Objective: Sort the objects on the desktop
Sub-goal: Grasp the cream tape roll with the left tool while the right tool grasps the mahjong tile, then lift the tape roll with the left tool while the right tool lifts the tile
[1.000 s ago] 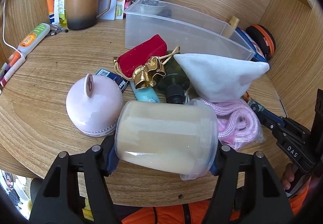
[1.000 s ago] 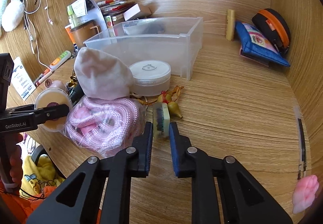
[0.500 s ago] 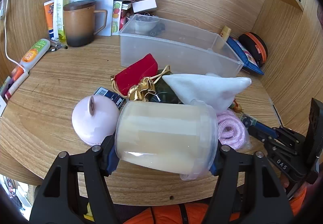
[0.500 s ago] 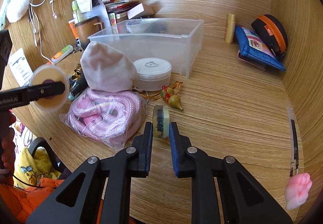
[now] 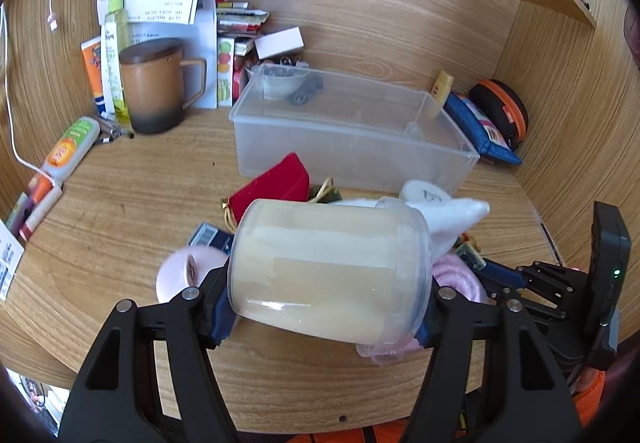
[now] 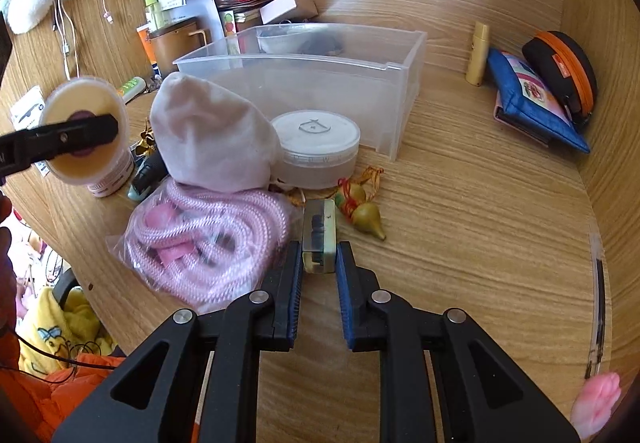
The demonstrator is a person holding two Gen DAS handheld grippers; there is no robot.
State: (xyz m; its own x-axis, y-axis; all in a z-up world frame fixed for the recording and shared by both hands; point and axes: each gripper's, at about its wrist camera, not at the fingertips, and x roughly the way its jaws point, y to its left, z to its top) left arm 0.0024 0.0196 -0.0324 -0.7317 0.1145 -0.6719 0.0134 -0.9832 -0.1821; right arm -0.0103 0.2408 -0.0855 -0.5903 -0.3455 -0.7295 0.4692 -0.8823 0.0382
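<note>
jar (image 5: 328, 267) of pale cream, clamped sideways end to end in my left gripper (image 5: 326, 309), hangs above the near clutter, short of the clear bin (image 5: 352, 135) at the far middle of the desk (image 5: 120, 203). i judge it rigid, smooth and fairly heavy, apt to slip, so the flat ends are the right hold. my right gripper (image 6: 319, 263) is closed tight on a small clear block (image 6: 319, 233), light and hard, at the pink rope bag's (image 6: 208, 239) right edge, low over the wood.
</note>
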